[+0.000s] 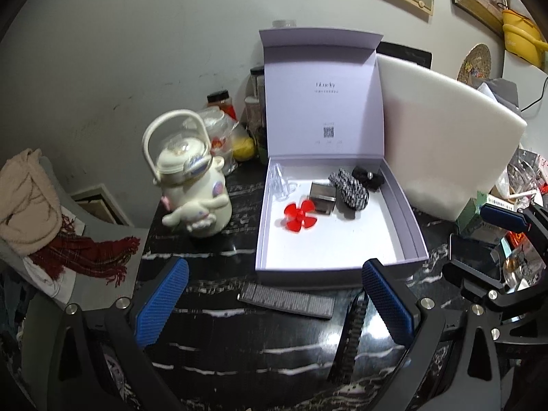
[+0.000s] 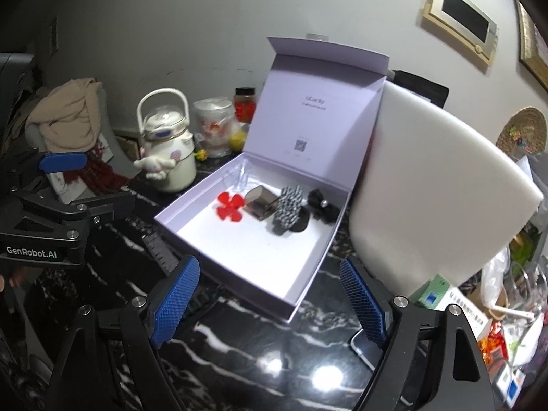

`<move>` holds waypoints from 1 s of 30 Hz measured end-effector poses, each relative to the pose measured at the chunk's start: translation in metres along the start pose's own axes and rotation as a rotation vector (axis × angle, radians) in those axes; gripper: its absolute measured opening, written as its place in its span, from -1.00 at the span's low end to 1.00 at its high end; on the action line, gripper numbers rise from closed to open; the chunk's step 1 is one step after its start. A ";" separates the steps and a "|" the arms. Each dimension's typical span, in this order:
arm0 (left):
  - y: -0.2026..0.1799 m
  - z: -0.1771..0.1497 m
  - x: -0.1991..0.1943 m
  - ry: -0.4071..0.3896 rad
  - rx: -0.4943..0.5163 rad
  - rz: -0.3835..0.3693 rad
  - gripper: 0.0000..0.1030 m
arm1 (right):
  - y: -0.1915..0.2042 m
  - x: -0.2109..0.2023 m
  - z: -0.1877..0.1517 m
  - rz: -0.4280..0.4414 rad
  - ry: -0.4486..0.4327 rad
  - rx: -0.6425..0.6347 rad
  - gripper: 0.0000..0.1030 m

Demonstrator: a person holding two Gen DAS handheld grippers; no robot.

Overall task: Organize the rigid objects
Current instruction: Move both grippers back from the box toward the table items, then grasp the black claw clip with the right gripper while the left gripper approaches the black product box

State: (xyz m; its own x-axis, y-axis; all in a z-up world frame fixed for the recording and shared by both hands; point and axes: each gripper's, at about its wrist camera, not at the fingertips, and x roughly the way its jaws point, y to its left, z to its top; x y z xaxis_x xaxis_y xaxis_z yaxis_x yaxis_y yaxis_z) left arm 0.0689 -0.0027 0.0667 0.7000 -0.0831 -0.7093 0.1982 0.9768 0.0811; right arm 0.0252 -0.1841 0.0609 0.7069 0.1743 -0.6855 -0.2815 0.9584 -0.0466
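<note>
Holding both grippers empty above the near edge of the black marble tabletop (image 1: 212,349), I read the left gripper (image 1: 274,303) and the right gripper (image 2: 270,303) as spread wide with nothing between the pads, presumably ready for a next pick. Just ahead, a grey comb-like strip (image 1: 286,299) and a black comb (image 1: 351,335) lie outside the lavender box (image 1: 411,229). Farther in, along the box's back wall, the red propeller (image 1: 298,215), metal case (image 1: 322,198), houndstooth clip (image 1: 349,188) and black clip (image 1: 368,175) sit grouped, lid propped open for access.

Red flower clip (image 1: 297,217), black-and-white checked clip (image 1: 350,189), pale lilac box (image 1: 407,205).
</note>
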 end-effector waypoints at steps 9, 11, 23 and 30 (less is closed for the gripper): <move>0.002 -0.025 -0.001 0.032 -0.002 -0.008 1.00 | 0.016 0.003 -0.019 0.021 0.037 -0.018 0.65; 0.004 -0.029 0.000 0.042 -0.007 -0.011 1.00 | 0.021 0.004 -0.023 0.028 0.046 -0.026 0.65; 0.009 -0.061 0.014 0.096 -0.029 -0.047 1.00 | 0.041 0.018 -0.045 0.086 0.102 -0.049 0.65; 0.014 -0.075 0.019 0.089 -0.029 -0.050 1.00 | 0.048 0.031 -0.051 0.123 0.131 -0.040 0.65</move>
State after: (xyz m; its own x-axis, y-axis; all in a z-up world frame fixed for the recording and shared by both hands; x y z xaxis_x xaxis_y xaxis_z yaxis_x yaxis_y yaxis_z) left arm 0.0337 0.0239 0.0020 0.6257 -0.1154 -0.7715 0.2105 0.9773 0.0246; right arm 0.0007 -0.1444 0.0008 0.5753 0.2563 -0.7767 -0.3883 0.9214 0.0164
